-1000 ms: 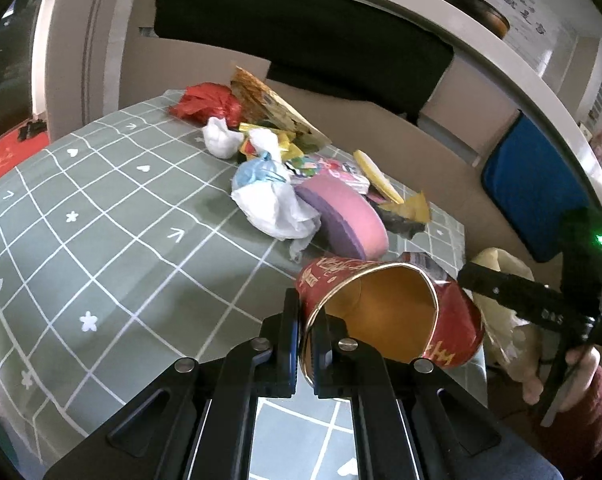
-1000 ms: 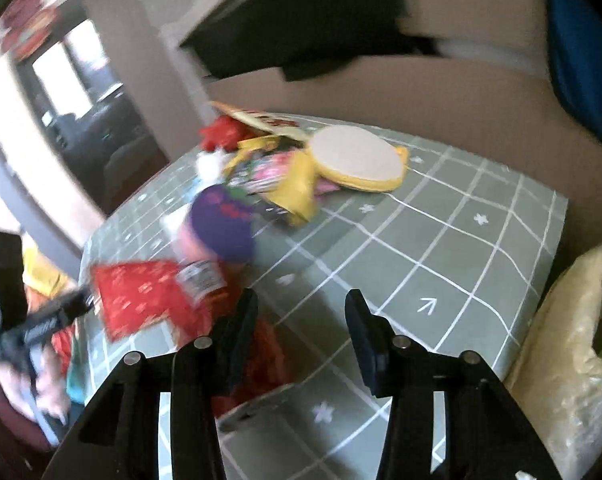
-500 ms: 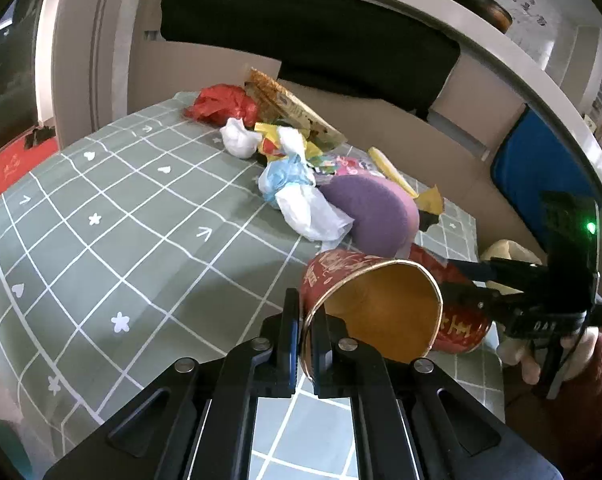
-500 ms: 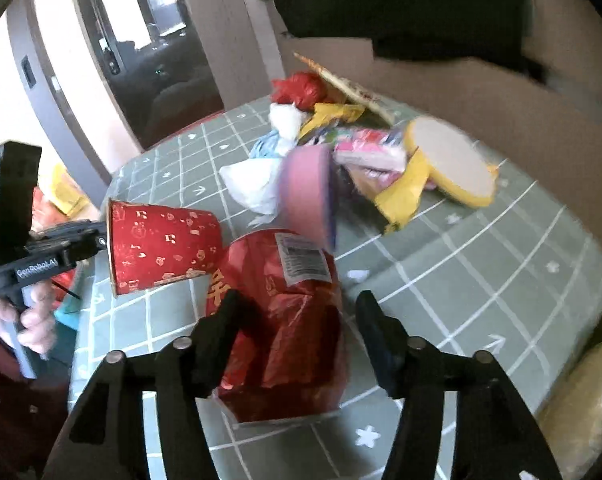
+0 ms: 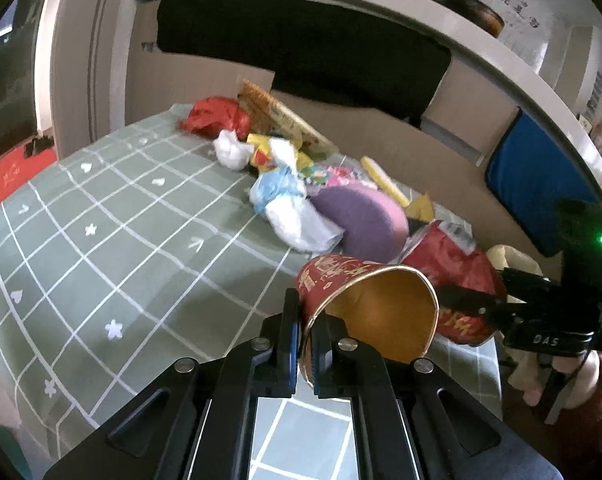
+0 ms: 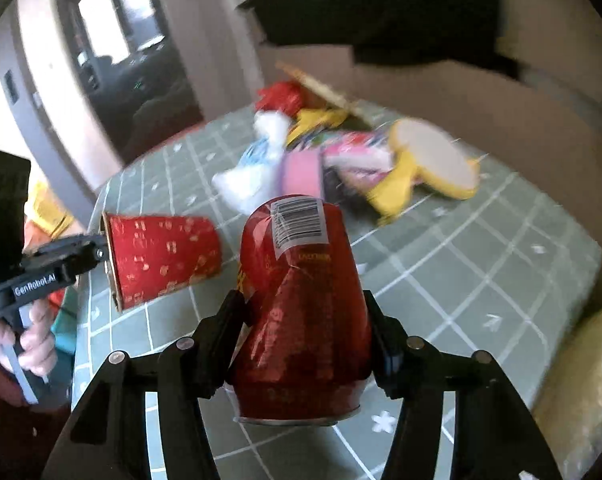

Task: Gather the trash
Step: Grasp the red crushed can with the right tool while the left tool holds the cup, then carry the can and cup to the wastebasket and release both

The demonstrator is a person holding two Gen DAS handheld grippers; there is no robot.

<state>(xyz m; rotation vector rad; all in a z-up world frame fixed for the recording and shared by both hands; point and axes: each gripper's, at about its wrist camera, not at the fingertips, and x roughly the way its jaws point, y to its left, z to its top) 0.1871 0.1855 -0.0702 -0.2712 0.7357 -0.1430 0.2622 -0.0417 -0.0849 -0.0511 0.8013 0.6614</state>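
I see the table under its grey-green cloth with a white grid [image 5: 113,216] filling most of both views. At its far side lies the heap of mixed trash [image 5: 285,168]: crumpled white plastic bags, yellow and pink wrappers, a red bag, a purple disc.

Nearer me, the crinkled red foil canister with a barcode label [image 6: 301,300] stands between the fingers of my right gripper [image 6: 305,312]. Its jaws are closing around it; both fingers sit against its sides, the foil creased there. In the left wrist view the same canister [image 5: 457,280] lies just behind the cup.

My left gripper [image 5: 307,336] is clamped tight on the rim of the red paper cup with gold print [image 5: 365,304], one finger inside, one outside. The cup lies sideways, mouth toward the camera, off the cloth.
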